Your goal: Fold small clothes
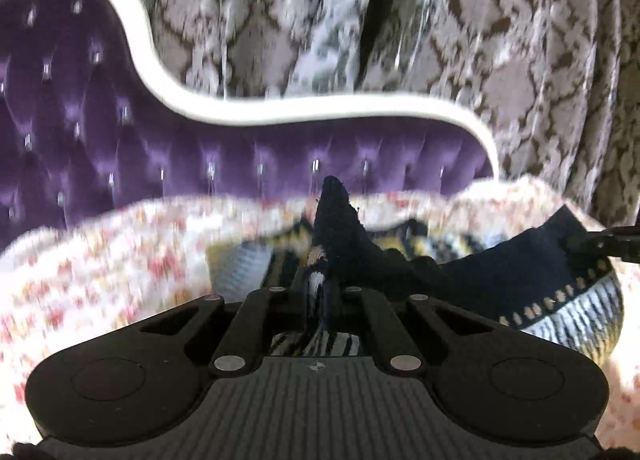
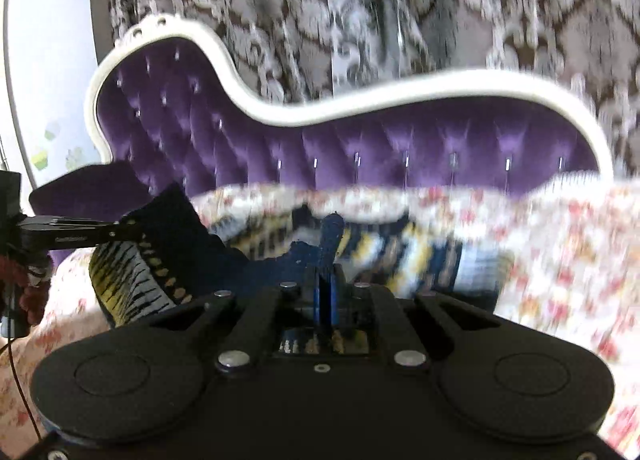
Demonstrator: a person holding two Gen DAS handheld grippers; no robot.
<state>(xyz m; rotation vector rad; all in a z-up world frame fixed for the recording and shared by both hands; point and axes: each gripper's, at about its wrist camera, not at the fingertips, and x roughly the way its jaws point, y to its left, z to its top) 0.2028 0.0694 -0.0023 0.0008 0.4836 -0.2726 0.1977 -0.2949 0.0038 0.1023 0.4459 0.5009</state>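
The garment [image 1: 472, 272] – a small knitted piece, dark navy with yellow, white and black patterned bands and a row of pale dots near one border – lay spread across the floral blanket [image 1: 120, 260], partly lifted at two places. In the left wrist view a navy peak of its cloth stood up straight ahead, pinched between the fingers of the left gripper [image 1: 326, 260], whose jaws were drawn fully together on the fabric. In the right wrist view the right gripper [image 2: 329, 260] was likewise clamped tight on a blue-navy fold of the same garment [image 2: 208, 244], the cloth rising in a narrow ridge from between its fingers. Each camera caught the other tool at the frame's edge – the right gripper's fingertips [image 1: 600, 246] biting the garment's far corner in the left view, the left gripper [image 2: 120, 234] gripping a corner in the right view. The patterned underside sagged between the two held points

Beneath the blanket [image 2: 560, 244], pink and yellow flowers on white, sat a sofa with a tufted purple back [image 1: 100, 140] framed by a curving white rim [image 2: 360, 108]. Behind it hung brown and grey damask curtains [image 1: 520, 40]. Both views were blurred
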